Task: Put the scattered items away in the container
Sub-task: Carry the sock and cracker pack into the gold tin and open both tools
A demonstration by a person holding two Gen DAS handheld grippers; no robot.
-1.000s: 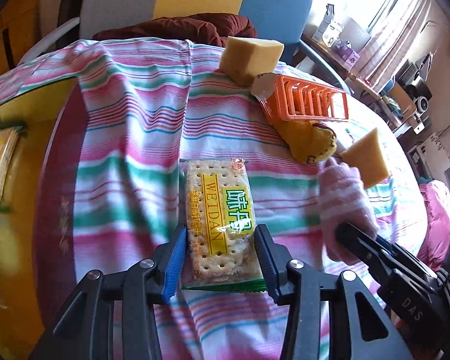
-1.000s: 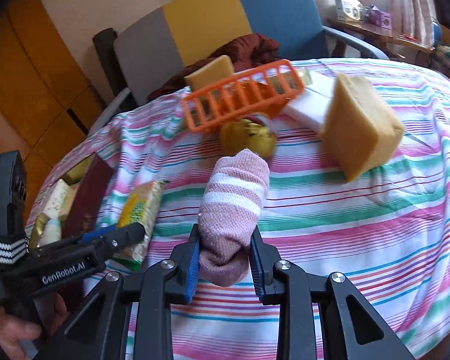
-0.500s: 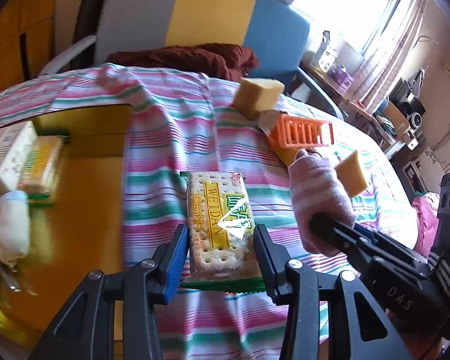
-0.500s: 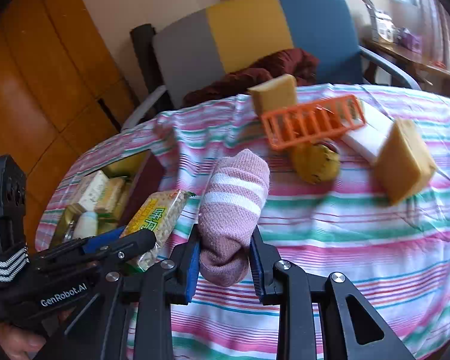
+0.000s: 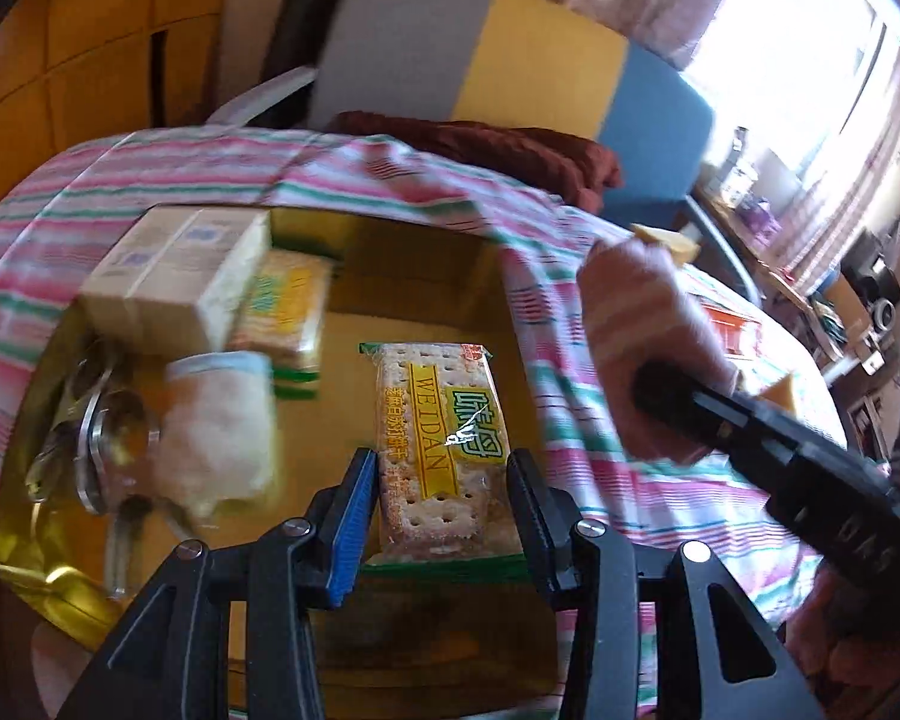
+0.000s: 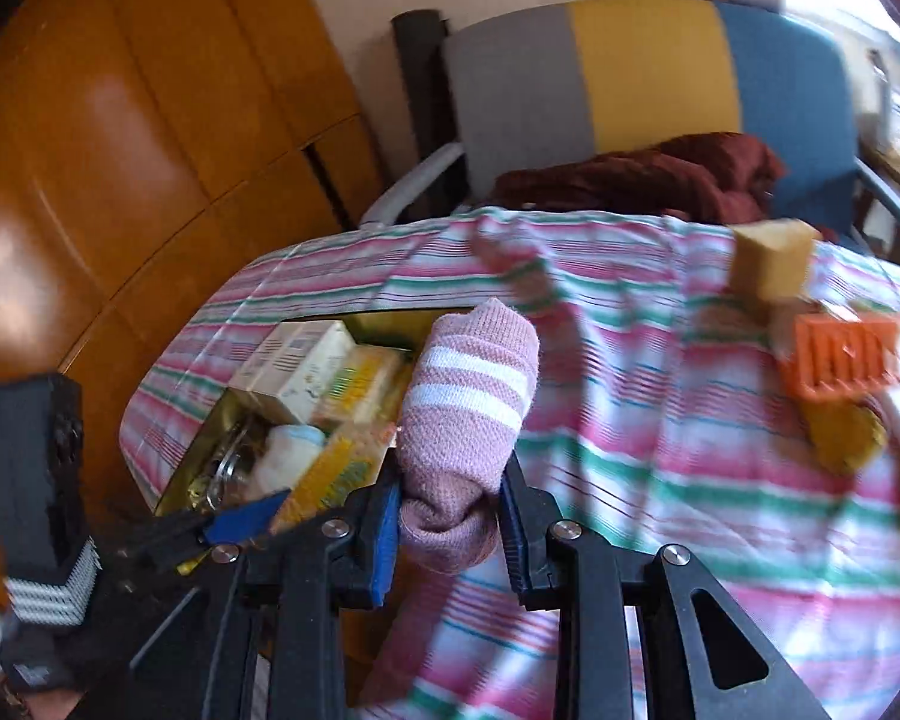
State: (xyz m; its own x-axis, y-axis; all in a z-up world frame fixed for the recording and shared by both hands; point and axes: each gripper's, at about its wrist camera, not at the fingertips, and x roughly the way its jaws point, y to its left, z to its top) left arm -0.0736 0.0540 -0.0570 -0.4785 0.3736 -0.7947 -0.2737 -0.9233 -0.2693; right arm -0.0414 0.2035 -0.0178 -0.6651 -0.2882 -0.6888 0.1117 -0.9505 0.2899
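Pink white-striped sock (image 6: pixel 468 414) — yellow-green cracker packet (image 5: pixel 447 432) — pink-green striped tablecloth (image 6: pixel 660 468).

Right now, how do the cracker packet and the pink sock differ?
The cracker packet is flat, stiff and wrapped in clear film; the pink sock is soft, rolled and knitted with white stripes. The left gripper holds the packet over the yellow container; the right gripper holds the sock above the striped cloth. Both are gripped.

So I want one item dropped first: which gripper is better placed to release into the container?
Left. The left gripper holds the cracker packet over the container; the right gripper's pink sock hangs beside its rim.
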